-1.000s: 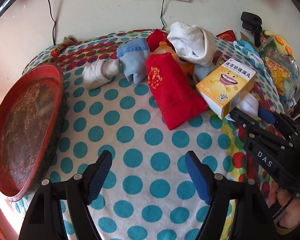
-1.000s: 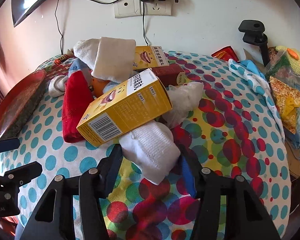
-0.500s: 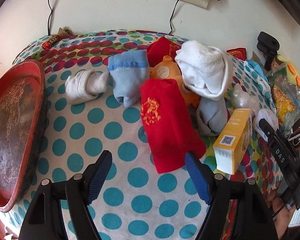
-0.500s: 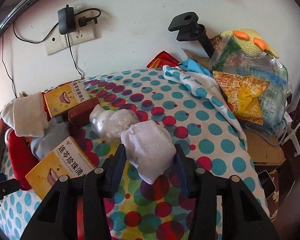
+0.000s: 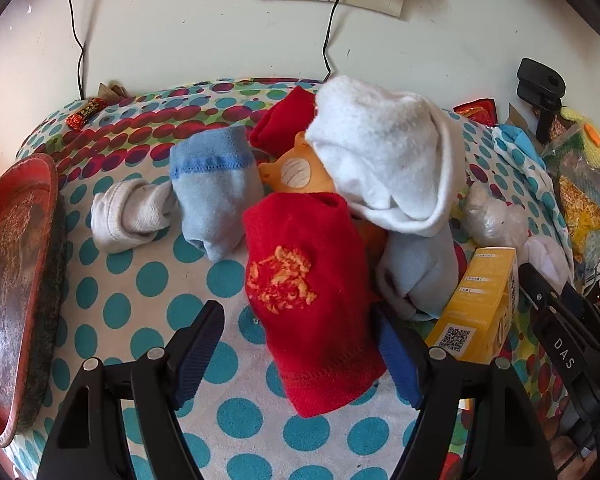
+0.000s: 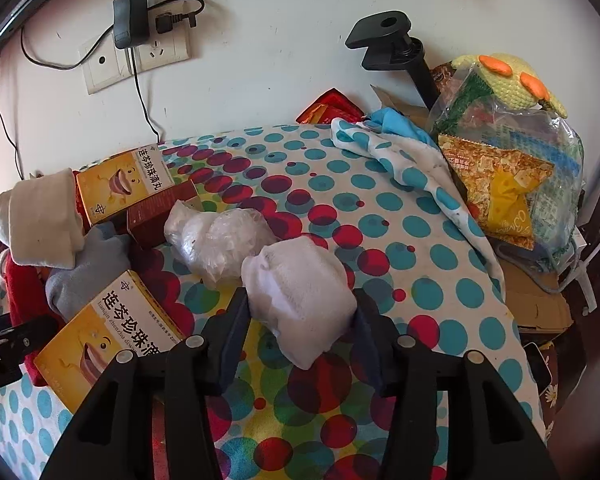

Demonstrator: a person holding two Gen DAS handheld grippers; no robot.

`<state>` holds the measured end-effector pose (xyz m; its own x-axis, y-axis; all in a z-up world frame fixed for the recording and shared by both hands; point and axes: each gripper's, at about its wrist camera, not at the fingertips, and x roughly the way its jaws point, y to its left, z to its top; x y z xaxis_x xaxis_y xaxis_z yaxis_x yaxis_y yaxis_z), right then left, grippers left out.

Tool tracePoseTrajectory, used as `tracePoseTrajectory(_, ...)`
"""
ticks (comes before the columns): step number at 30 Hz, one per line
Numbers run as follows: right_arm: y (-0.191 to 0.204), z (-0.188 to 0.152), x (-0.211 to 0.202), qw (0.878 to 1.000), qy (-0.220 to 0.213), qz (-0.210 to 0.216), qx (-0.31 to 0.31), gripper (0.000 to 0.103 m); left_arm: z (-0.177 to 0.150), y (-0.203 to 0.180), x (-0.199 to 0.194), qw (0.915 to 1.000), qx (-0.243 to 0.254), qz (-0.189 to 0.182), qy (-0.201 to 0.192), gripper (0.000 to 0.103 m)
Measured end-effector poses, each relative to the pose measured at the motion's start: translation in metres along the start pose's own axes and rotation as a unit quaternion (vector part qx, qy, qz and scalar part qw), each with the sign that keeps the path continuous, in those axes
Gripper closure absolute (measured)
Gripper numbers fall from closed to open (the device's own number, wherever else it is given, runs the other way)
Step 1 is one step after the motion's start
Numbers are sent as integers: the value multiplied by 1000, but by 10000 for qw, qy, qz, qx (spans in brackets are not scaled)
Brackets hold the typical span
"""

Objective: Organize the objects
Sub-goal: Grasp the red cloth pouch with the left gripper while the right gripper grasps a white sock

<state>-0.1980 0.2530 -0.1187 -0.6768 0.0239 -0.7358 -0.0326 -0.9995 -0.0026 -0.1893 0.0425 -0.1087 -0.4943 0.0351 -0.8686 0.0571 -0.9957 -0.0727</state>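
A table under a polka-dot cloth [image 5: 148, 280] carries everything. On it, at nine o'clock in the left wrist view, lies a red tray [image 5: 16, 272]; toward twelve sit a rolled white sock [image 5: 128, 212], a light blue sock [image 5: 212, 192] and a red sock [image 5: 300, 280]. At three o'clock a yellow box [image 5: 480, 304] rests beside a plastic-wrapped bundle [image 5: 492, 216].

Rolled white sock [image 6: 300, 292] between jaws, red sock [image 5: 308, 296] flat
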Motion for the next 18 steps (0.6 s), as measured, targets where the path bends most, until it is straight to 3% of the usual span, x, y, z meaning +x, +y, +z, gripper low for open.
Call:
tracePoseTrajectory(1,0,0,2,10000,71,5,-3,54,-1,-1,0,10000,50,-52,-20,32)
tracePoseTrajectory(2,0,0,4,9999,131,2,0,54,-1,-2,-2,9998,117,-179,-29,48)
tracePoseTrajectory(3,0,0,7,9998,192,6,0,54,0,-4,-2,9995,156,-273,-8,57)
tracePoseTrajectory(6,-2,-1,10,9996,289,31,51,54,-2,-12,-8,9991,398,-153,-68,64)
tracePoseTrajectory(18,0,1,8,9996,265,-74,-2,58,-26,-10,-33,9955,910,21,-251,69)
